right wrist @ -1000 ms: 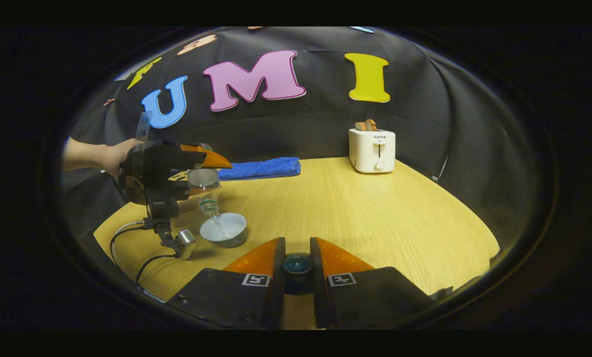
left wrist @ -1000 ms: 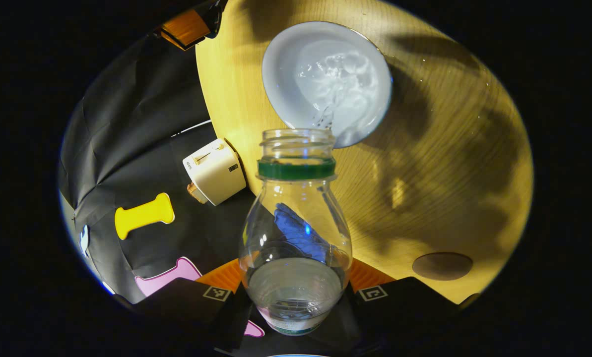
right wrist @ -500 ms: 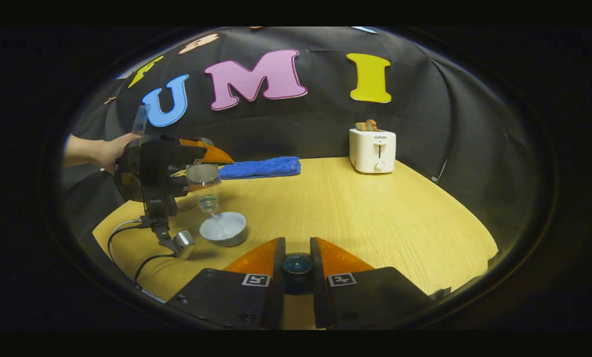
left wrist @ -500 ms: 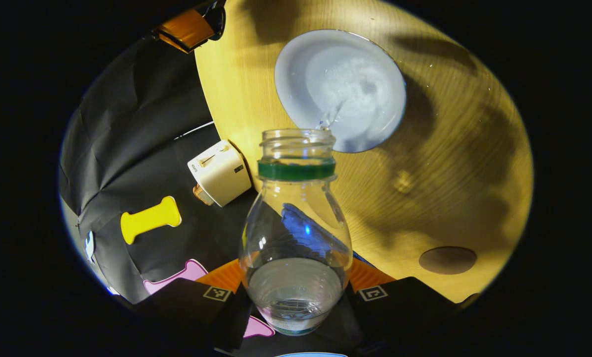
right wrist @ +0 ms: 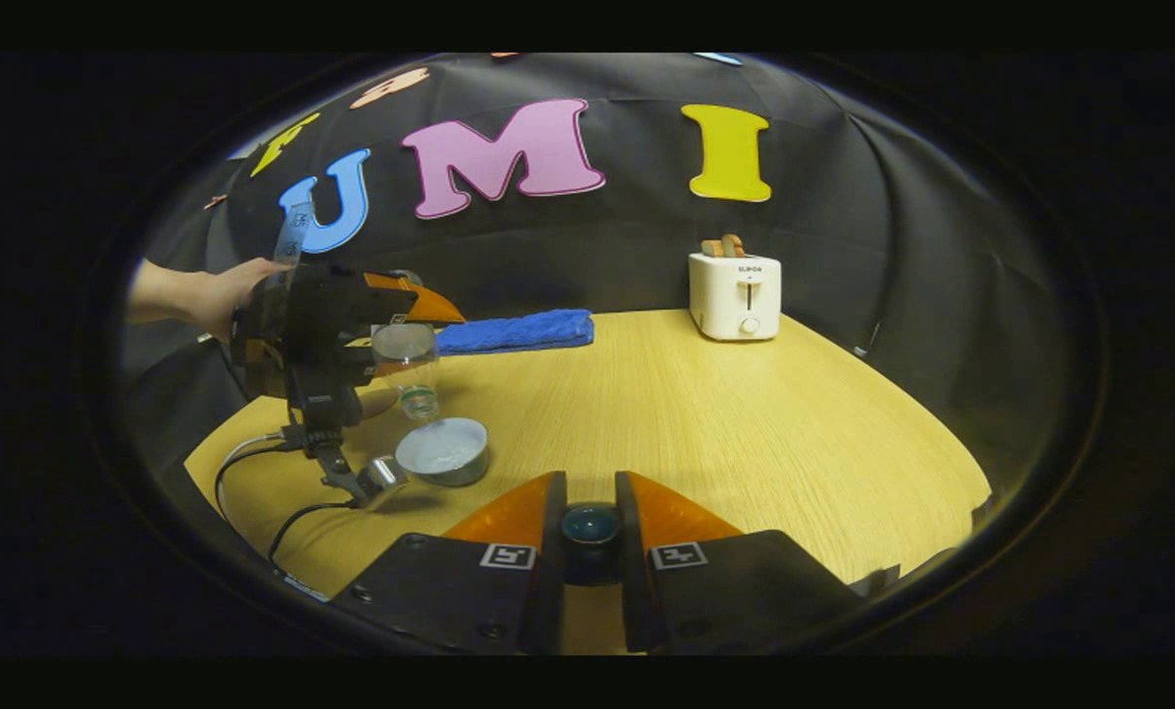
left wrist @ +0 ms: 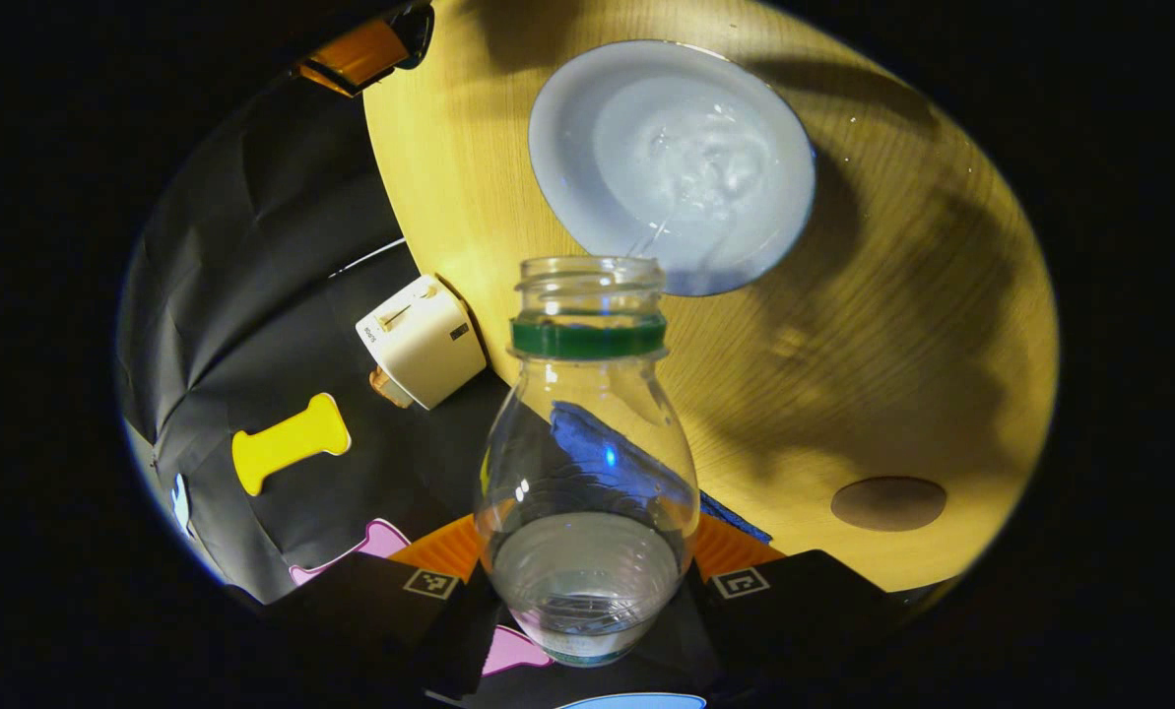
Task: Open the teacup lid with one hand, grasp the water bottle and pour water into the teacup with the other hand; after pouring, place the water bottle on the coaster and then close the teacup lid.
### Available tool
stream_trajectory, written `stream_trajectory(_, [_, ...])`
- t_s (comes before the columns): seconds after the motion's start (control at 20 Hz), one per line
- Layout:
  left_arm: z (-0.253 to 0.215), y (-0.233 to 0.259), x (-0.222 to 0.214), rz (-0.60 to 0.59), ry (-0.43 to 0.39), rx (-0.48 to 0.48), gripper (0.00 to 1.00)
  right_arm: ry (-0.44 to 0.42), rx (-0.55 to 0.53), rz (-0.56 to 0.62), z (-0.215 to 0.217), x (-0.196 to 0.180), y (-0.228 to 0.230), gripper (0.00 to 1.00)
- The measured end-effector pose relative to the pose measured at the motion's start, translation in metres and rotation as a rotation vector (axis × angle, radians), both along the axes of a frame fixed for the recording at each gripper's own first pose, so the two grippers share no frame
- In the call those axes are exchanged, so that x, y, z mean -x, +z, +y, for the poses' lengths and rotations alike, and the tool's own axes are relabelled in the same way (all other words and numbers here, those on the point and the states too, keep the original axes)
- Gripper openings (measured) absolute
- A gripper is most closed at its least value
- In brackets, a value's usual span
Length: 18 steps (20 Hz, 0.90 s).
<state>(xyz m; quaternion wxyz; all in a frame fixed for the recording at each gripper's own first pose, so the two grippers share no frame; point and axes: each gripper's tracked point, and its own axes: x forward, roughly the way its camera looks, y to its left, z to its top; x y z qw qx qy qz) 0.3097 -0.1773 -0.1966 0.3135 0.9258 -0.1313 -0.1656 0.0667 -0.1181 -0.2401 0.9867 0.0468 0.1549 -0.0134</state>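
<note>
My left gripper (left wrist: 587,551) is shut on a clear water bottle (left wrist: 587,463) with a green neck ring, tipped mouth-down. A thin stream falls from it into the open white teacup (left wrist: 671,162), which holds rippling water. A round brown coaster (left wrist: 888,503) lies on the wooden table (left wrist: 892,325), beside the cup. In the right gripper view a hand (right wrist: 203,295) holds the left gripper (right wrist: 408,340) and the bottle (right wrist: 412,369) above the teacup (right wrist: 442,451). My right gripper (right wrist: 590,483) is shut on the dark round knob of the teacup lid (right wrist: 590,524), held off to the cup's right.
A white toaster (right wrist: 735,295) stands at the table's back edge and a blue towel (right wrist: 515,331) lies along the back left. A cable (right wrist: 252,473) trails from the left gripper over the table's left front. The right gripper (left wrist: 360,54) shows far off.
The left gripper has risen slightly with the bottle, its mouth now higher above the cup. The stream of water has thinned. The right gripper with the lid has stayed put.
</note>
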Motion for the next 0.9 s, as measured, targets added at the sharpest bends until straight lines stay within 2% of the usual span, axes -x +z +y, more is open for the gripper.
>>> stream_trajectory(0.35, [-0.005, 0.004, 0.006, -0.020, -0.021, -0.031, 0.78, -0.038, -0.018, -0.002, -0.009, 0.003, 0.003, 0.28])
stream_trajectory(0.55, [0.000, 0.005, 0.004, -0.025, 0.002, -0.064, 0.78, -0.066, -0.025, -0.006, -0.012, 0.005, 0.005, 0.28])
stream_trajectory(0.6, [0.000, 0.005, 0.005, -0.027, 0.001, -0.070, 0.78, -0.065, -0.026, -0.006, -0.011, 0.004, 0.006, 0.28])
stream_trajectory(0.65, [0.001, 0.006, 0.005, -0.028, -0.001, -0.073, 0.78, -0.062, -0.024, -0.005, -0.009, 0.004, 0.006, 0.32])
stream_trajectory(0.7, [-0.001, 0.005, 0.005, -0.025, -0.003, -0.072, 0.78, -0.056, -0.019, -0.003, -0.008, 0.004, 0.005, 0.28])
stream_trajectory(0.75, [-0.001, 0.004, 0.005, -0.021, -0.002, -0.067, 0.78, -0.050, -0.012, -0.004, -0.007, 0.004, 0.006, 0.28])
stream_trajectory(0.8, [0.000, 0.004, 0.005, -0.020, 0.003, -0.068, 0.78, -0.043, -0.006, -0.005, -0.005, 0.004, 0.007, 0.32])
stream_trajectory(0.85, [0.000, 0.003, 0.005, -0.021, 0.004, -0.071, 0.78, -0.038, -0.001, -0.007, -0.004, 0.003, 0.008, 0.28])
stream_trajectory(0.9, [0.001, 0.003, 0.004, -0.018, 0.009, -0.071, 0.78, -0.035, 0.002, -0.011, -0.002, 0.003, 0.010, 0.28])
